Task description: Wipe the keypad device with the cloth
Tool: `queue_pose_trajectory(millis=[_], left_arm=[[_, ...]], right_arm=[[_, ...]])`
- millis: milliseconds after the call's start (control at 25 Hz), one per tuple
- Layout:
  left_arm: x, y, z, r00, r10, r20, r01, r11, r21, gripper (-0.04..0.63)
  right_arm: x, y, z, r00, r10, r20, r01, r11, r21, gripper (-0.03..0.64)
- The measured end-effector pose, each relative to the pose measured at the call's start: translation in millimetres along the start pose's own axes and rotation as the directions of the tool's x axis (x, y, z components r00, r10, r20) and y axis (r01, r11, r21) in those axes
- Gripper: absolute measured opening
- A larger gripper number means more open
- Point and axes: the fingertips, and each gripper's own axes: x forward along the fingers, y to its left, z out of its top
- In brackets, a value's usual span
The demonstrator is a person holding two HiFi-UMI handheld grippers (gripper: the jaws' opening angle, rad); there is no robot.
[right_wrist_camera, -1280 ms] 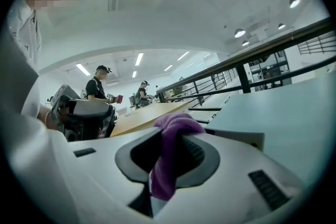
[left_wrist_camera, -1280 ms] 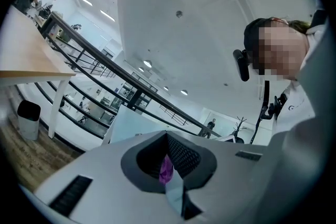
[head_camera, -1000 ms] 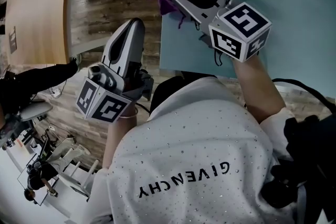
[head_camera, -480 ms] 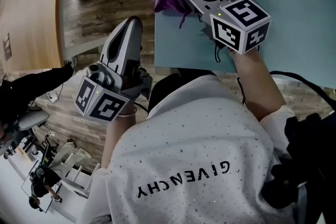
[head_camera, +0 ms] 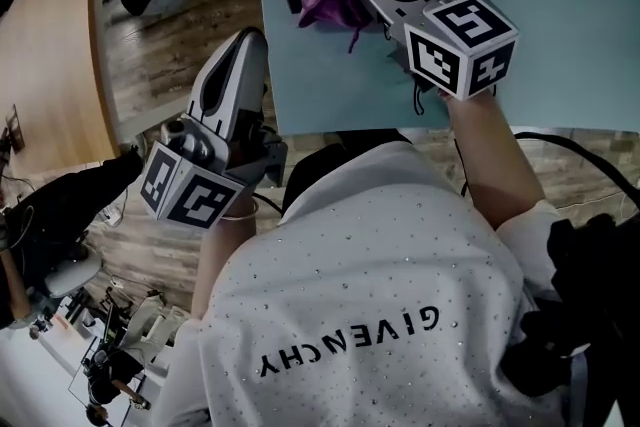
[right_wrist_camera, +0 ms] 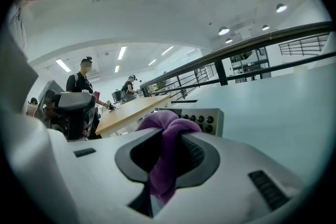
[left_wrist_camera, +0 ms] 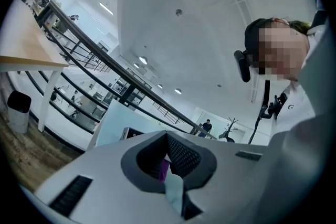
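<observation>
A cloth-wiping job in progress: the right gripper (right_wrist_camera: 160, 181) pinches a purple cloth (right_wrist_camera: 169, 136) between its jaws, and the bunched fabric bulges out past the tips. Directly ahead of those tips sits the keypad device (right_wrist_camera: 206, 120), with rows of dark buttons showing just beyond the cloth. In the head view, the cloth covers part of the device's dark face on the pale blue table (head_camera: 560, 5). Whether the fabric presses on the keys cannot be told. The left gripper (head_camera: 248, 43) hangs off the table's edge above wood flooring (head_camera: 150, 45), its jaws pressed together on nothing. The device lies ahead of its tips, well apart.
</observation>
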Motion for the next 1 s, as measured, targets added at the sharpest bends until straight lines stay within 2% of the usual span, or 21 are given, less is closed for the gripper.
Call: queue_pose_trajectory(millis=[400,680,800,1000], left_arm=[[9.6,-14.2,-4.2,0.998,-0.051,-0.028,0.051,0.999,-0.003,0.0],[-5.0,9.7,-0.2,0.998,-0.049,-0.032,0.048,0.998,-0.032,0.0],[-4.4,24.0,0.8,0.995,-0.081,-0.052,0.079,0.996,-0.044,0.0],[0.5,46.3,12.5,0.979,-0.157,-0.13,0.153,0.987,-0.042,0.0]], right_arm=[[-30.4,-31.4,-1.7,0.994,-0.11,0.008,0.11,0.994,0.009,0.066],[-40.5,-46.4,-10.4,0.977,-0.211,-0.013,0.211,0.977,-0.003,0.066],[-42.7,-63.1,-18.8,0.952,-0.304,-0.023,0.305,0.952,0.018,0.066],[-56.2,-69.8,-26.8,0.879,-0.475,-0.041,0.477,0.876,0.071,0.065]])
